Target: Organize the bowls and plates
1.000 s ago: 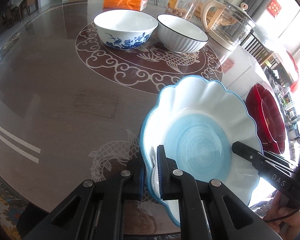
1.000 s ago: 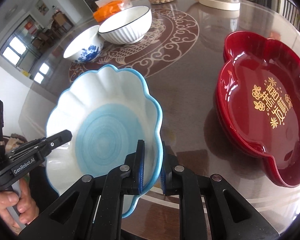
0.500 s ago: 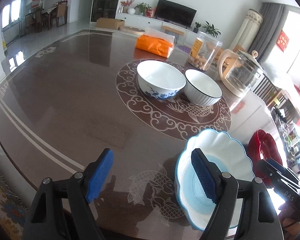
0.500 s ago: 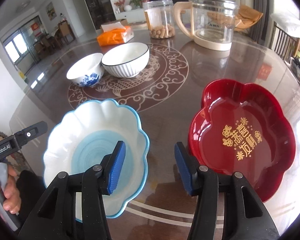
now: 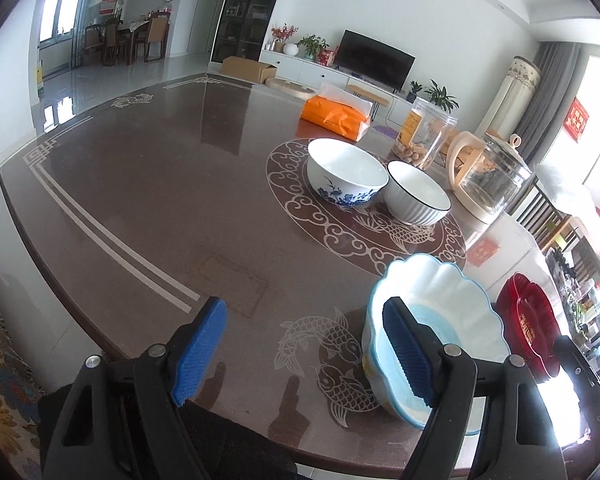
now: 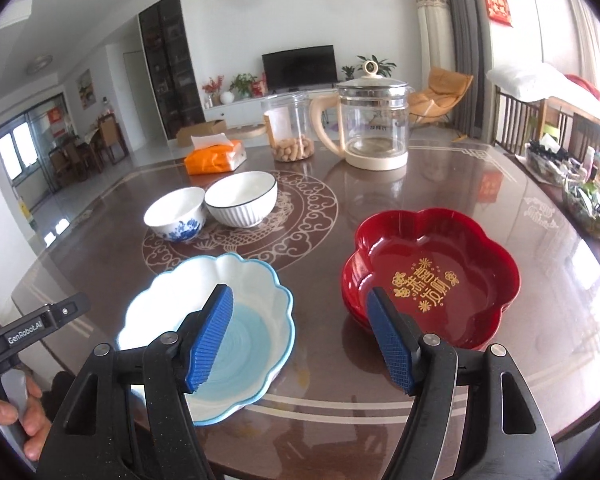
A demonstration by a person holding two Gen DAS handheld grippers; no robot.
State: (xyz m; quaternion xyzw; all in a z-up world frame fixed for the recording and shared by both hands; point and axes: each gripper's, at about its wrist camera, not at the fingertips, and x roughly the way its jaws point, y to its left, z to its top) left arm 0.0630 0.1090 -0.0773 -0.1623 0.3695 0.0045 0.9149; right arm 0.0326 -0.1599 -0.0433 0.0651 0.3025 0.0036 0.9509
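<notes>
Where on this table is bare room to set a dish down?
Free: the broad stretch left of the blue-flowered bowl, and the gap between blue scalloped plate and red dish. Crowded: the far side around the kettle and jar.

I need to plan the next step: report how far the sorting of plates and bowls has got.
Done: the blue plate sits on the table beside the red plate. In hand: nothing; the left gripper and right gripper are open, jaws just widened. Left: the flowered bowl and ribbed bowl are unstacked, side by side.
</notes>
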